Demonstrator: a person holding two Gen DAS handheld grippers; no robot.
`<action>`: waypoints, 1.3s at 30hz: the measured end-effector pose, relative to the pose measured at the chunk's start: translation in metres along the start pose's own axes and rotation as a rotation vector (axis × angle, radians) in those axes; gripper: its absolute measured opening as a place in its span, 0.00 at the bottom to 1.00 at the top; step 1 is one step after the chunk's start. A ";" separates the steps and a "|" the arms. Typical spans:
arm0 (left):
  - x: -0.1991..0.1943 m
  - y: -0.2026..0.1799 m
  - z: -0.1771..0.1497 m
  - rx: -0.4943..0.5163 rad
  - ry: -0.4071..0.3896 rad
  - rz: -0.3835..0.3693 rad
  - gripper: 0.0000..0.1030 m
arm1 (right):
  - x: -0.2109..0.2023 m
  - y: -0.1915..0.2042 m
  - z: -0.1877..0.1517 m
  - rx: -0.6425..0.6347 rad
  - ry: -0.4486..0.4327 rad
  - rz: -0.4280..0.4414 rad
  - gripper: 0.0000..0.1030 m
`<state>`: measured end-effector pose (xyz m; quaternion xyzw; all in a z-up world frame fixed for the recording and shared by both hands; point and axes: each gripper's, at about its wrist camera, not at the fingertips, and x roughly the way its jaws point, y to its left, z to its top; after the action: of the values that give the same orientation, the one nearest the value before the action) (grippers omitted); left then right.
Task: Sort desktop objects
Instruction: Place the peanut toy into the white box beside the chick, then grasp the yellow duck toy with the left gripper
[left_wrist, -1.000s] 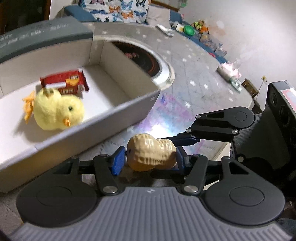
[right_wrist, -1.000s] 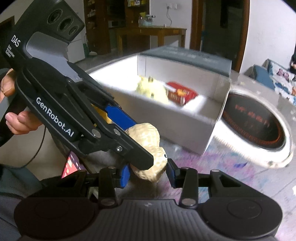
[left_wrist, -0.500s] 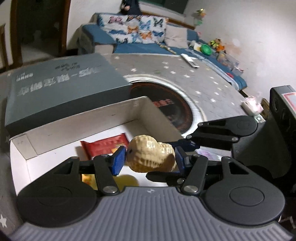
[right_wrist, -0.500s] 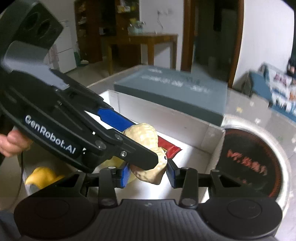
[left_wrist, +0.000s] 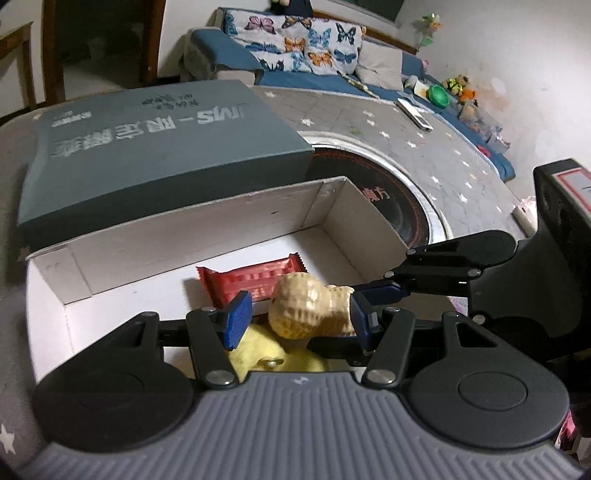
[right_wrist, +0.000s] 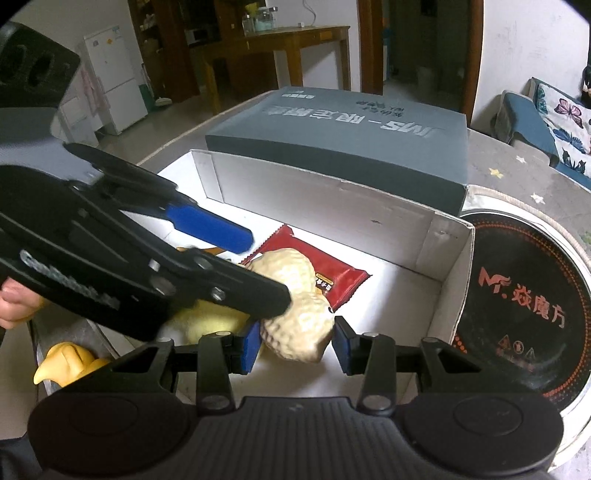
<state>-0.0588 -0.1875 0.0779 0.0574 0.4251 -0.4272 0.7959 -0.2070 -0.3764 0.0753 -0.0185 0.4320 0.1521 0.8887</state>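
Opening over the box (left_wrist: 236, 229), the left gripper (left_wrist: 300, 325) has let its blue pads spread. One pad now stands clear of the toy peanut (left_wrist: 295, 306), and only the other touches its narrow end. In the earlier frames both pads pressed the peanut's sides, so this is a release.

The right gripper (right_wrist: 295, 347) is about as wide as before, half closed, with a pad close against each side of the peanut. I cannot tell whether it is truly clamping or just bracketing it.

The peanut sits in the air inside the outline of the box, toward its near edge. It is just above the yellow plush chick (left_wrist: 258, 354) and in front of the red snack packet (left_wrist: 251, 282) lying on the box floor.

A second ago the peanut hung over the bare tabletop outside the box's near wall. Half a second ago it had crossed that wall. Now the camera looks down into the box, with the grey lid (left_wrist: 147, 140) along the box's far edge.

I judge that this item's sorting is nearly done. Once the right gripper lets go, the peanut should drop onto the chick and may roll toward the packet.
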 end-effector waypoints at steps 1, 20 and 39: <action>-0.004 0.000 -0.001 0.001 -0.009 0.002 0.56 | -0.001 0.001 0.000 -0.002 0.000 -0.004 0.42; -0.143 0.000 -0.088 -0.021 -0.191 0.074 0.56 | -0.100 0.071 -0.041 -0.208 -0.215 0.035 0.57; -0.116 0.026 -0.161 -0.201 -0.017 0.028 0.56 | -0.011 0.120 -0.056 -0.346 -0.063 0.184 0.56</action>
<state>-0.1727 -0.0246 0.0527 -0.0206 0.4582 -0.3717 0.8072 -0.2907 -0.2743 0.0607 -0.1266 0.3714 0.3055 0.8676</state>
